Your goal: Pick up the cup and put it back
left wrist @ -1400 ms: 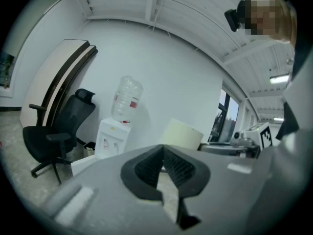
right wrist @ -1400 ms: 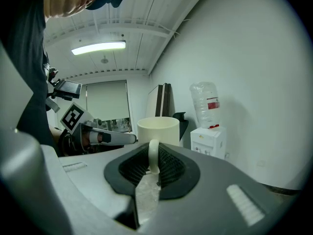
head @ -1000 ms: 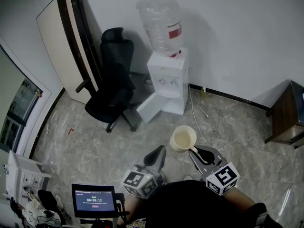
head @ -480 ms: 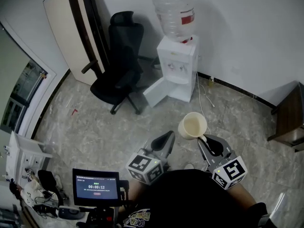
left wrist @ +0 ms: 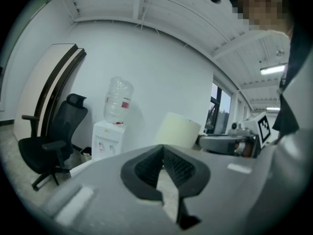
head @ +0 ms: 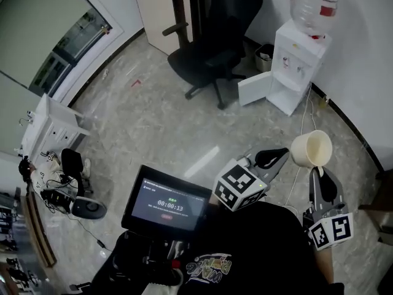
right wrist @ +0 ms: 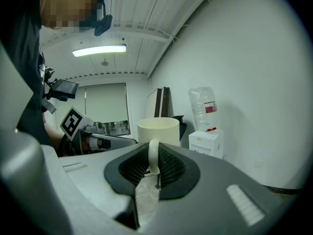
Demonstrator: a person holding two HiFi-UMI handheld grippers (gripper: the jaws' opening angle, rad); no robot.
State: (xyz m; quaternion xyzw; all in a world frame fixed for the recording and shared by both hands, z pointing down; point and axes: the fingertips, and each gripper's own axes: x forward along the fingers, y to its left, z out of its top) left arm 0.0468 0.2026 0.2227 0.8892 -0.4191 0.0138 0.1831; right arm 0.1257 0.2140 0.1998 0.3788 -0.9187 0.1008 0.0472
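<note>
A cream cup (head: 311,148) hangs in the air above the floor, upright with its mouth up. My right gripper (head: 316,171) is shut on the cup's handle (right wrist: 153,156), which stands between the dark pads in the right gripper view, the cup's body (right wrist: 158,127) just beyond them. My left gripper (head: 282,153) floats to the left of the cup, apart from it, jaws shut with nothing in them. In the left gripper view the cup (left wrist: 178,130) shows past the left gripper (left wrist: 163,152).
A water dispenser (head: 298,60) with its lower door open stands against the far wall, a black office chair (head: 215,39) to its left. A cable (head: 305,112) trails across the floor. A mounted screen (head: 166,203) sits near my body; a white cabinet (head: 52,128) stands at left.
The head view has swung to the left, so dispenser and chair now sit at the upper right. Both grippers and the held cup keep their pose relative to each other.
</note>
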